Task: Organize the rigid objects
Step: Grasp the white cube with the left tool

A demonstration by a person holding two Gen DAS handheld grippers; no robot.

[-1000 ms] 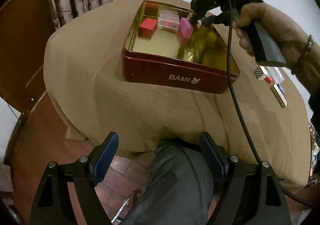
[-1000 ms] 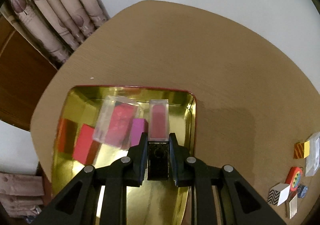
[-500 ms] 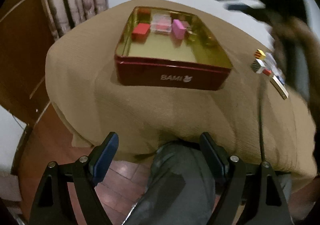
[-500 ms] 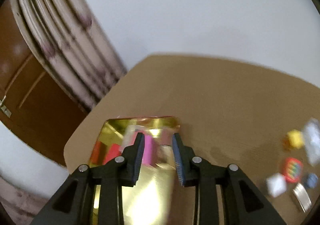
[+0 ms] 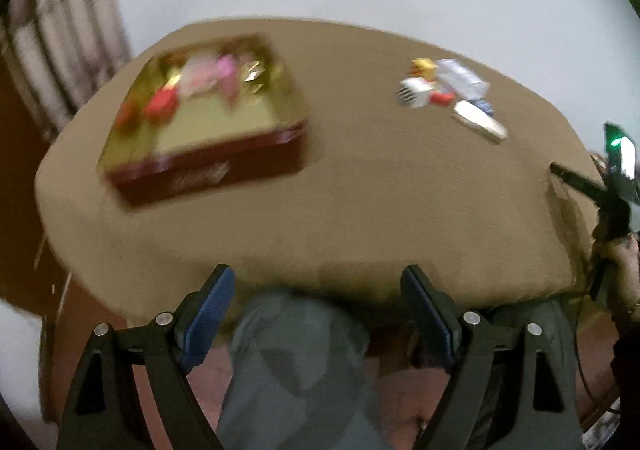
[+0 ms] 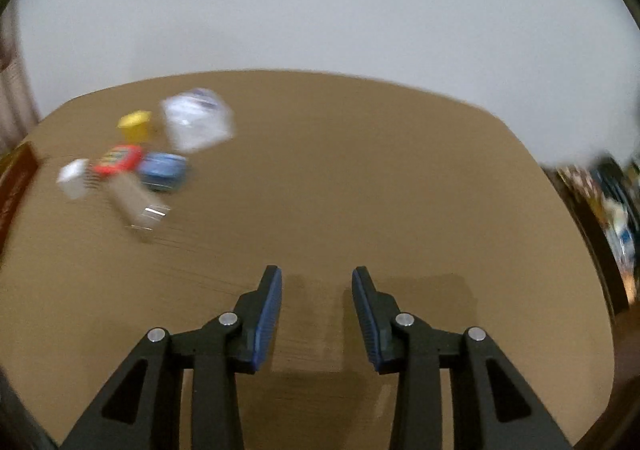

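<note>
Both black two-finger grippers are empty: left gripper point(image 5: 316, 302) gapes wide, right gripper point(image 6: 317, 306) is opening above the tan-clothed tabletop point(image 6: 360, 189) before a white wall point(image 6: 320, 9).

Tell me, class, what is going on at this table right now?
A person is sorting small objects into a red tin using two handheld grippers. Several blocks already lie inside. The right gripper, empty with jaws opening, hangs over bare tablecloth beside the remaining pile of small objects. The left gripper waits open and empty.

Black fingers point(image 6: 268, 314) (blue ribbed pads), grey trousers point(image 5: 296, 370)
</note>
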